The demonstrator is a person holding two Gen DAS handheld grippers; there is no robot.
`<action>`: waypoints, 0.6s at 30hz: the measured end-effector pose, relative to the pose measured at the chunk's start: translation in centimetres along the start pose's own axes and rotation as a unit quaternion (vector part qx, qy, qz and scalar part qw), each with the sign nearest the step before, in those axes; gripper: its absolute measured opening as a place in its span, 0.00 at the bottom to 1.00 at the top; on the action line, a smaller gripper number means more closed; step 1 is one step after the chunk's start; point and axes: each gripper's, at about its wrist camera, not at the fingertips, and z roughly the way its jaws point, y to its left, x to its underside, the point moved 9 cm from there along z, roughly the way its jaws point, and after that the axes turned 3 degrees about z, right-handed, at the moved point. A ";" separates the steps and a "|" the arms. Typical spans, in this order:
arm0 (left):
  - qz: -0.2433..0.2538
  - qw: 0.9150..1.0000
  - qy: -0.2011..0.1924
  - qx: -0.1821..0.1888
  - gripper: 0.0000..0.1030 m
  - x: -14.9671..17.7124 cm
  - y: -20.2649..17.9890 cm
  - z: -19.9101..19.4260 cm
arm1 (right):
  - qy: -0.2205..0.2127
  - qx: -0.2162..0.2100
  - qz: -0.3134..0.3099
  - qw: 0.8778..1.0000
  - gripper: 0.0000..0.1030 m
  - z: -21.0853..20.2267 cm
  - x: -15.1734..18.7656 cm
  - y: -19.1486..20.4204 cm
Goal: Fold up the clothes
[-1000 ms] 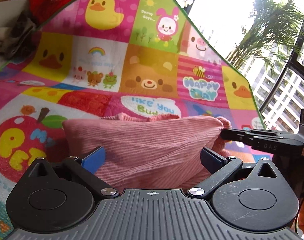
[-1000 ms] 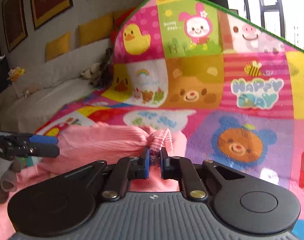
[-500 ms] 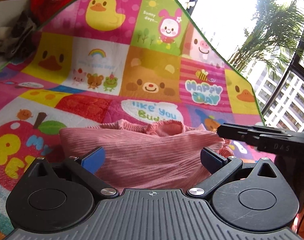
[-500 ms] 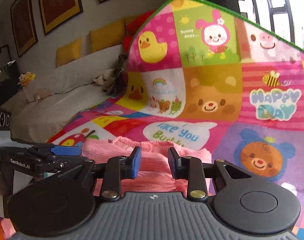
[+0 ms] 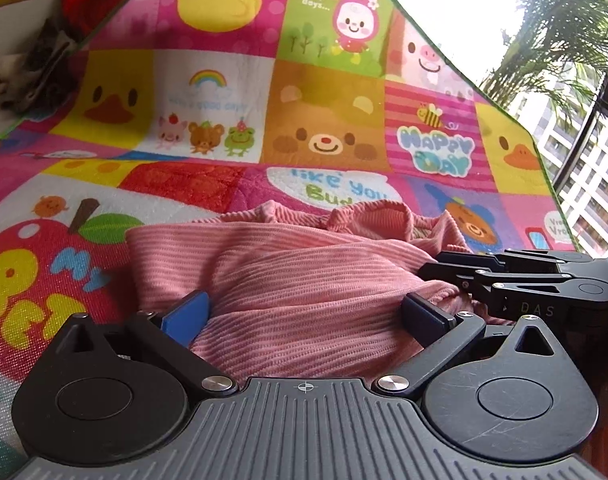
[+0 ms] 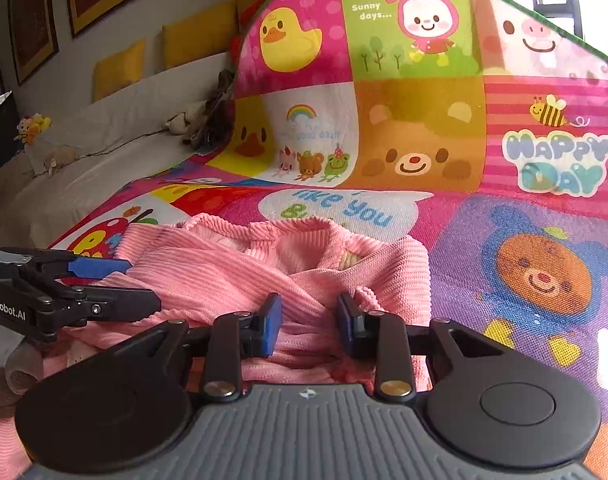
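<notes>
Since a second ago our right gripper (image 6: 308, 322) has let go of the one pink garment (image 6: 239, 272), its pads now parted. From our left wrist, our left gripper (image 5: 304, 314) is spread wide over that garment (image 5: 304, 280) on one cartoon mat (image 5: 223, 120).

The pink garment (image 5: 304, 280) was ribbed knit cloth, soft and matt. Beneath it, the cartoon-printed mat (image 5: 324, 92) looked like quilted fabric with a faint sheen. The left gripper (image 5: 304, 316) had matt black plastic arms, scuffed round discs, shiny metal rivets and smooth blue pads (image 5: 185, 314); its lower-frame body was grey ridged plastic.
</notes>
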 end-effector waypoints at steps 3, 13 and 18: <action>-0.001 1.000 0.001 0.002 1.00 0.0 0.1 0.0 | 0.003 0.006 -0.008 1.000 0.29 0.1 0.0 0.1; -0.064 0.998 -0.026 -0.005 1.00 -1.9 2.4 -4.4 | 0.000 0.024 -0.074 0.997 0.31 0.0 -5.8 1.5; -0.094 0.995 -0.026 -0.010 1.00 -1.9 3.8 -5.7 | 0.066 0.037 -0.062 0.995 0.31 6.1 -5.0 0.3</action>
